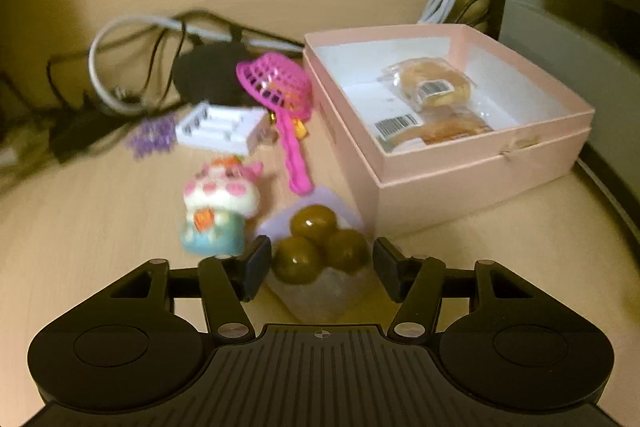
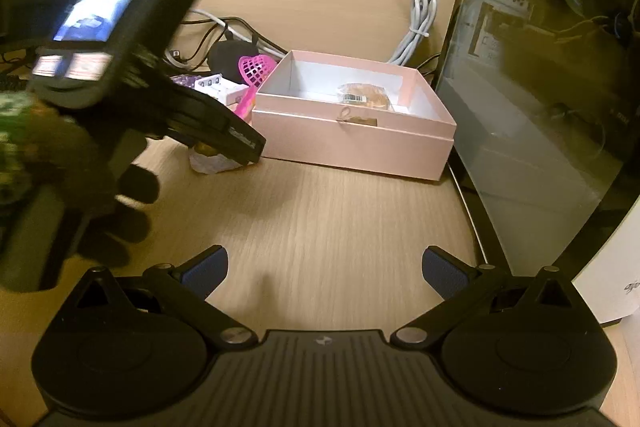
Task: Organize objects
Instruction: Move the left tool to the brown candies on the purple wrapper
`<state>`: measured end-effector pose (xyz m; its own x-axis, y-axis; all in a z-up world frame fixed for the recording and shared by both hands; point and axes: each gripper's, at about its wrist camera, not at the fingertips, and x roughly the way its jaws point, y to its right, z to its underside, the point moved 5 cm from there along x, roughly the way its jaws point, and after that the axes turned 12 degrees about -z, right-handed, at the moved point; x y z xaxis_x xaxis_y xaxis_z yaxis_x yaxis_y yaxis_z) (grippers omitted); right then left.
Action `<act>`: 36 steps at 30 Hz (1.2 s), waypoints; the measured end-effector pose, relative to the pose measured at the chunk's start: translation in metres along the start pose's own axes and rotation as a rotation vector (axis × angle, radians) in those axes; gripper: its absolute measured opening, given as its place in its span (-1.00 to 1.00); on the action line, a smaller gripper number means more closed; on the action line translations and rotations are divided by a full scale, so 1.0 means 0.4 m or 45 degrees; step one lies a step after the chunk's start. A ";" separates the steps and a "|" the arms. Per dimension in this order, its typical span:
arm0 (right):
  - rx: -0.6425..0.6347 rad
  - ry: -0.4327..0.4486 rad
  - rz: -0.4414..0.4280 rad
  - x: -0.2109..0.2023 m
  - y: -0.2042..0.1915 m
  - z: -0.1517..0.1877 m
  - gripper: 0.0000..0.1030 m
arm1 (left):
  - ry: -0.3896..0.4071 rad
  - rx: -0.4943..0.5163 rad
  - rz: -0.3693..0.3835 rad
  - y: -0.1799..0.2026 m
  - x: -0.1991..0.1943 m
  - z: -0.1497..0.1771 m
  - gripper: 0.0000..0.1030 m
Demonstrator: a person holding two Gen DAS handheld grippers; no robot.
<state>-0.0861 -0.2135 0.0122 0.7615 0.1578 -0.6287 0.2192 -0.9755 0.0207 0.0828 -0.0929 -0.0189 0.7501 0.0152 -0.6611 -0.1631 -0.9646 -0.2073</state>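
Observation:
In the left wrist view my left gripper (image 1: 322, 261) straddles a translucent cup (image 1: 320, 297) with three brown-green balls (image 1: 314, 223) in it, on the desk beside a pink box (image 1: 480, 163). Its left pad sits at the cup's side and a thin gap shows at the right pad, so the jaws stand open. The box holds wrapped pastries (image 1: 436, 87). In the right wrist view my right gripper (image 2: 324, 259) is wide open over bare desk, well short of the pink box (image 2: 352, 143). There the left gripper (image 2: 240, 143), held by a gloved hand (image 2: 132, 211), hides most of the cup (image 2: 212, 161).
Left of the box lie a pink toy strainer (image 1: 280, 87), a white battery charger (image 1: 220, 129), a small figurine (image 1: 218, 207), a purple item (image 1: 154, 137) and tangled cables (image 1: 132, 67). A glass-sided computer case (image 2: 540, 107) stands right of the box, with a white device (image 2: 608, 287) nearer.

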 end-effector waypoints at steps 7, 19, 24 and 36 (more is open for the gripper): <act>0.020 -0.025 -0.019 0.005 0.007 0.016 1.00 | 0.018 0.055 -0.042 -0.087 -0.032 0.050 0.22; 0.006 -0.026 -0.105 0.030 -0.014 0.003 1.00 | -0.014 -0.071 0.055 -0.130 -0.018 0.035 0.20; 0.018 -0.043 -0.116 0.030 -0.009 0.008 1.00 | 0.008 -0.053 -0.032 -0.121 0.007 0.025 0.20; 0.050 -0.087 -0.111 0.024 0.019 0.039 1.00 | 0.014 -0.127 -0.085 -0.182 0.025 0.035 0.33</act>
<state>-0.0867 -0.2218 -0.0056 0.6972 0.2326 -0.6781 0.2573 -0.9641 -0.0661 0.0930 -0.0187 -0.0204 0.7642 0.0781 -0.6403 -0.0483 -0.9829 -0.1775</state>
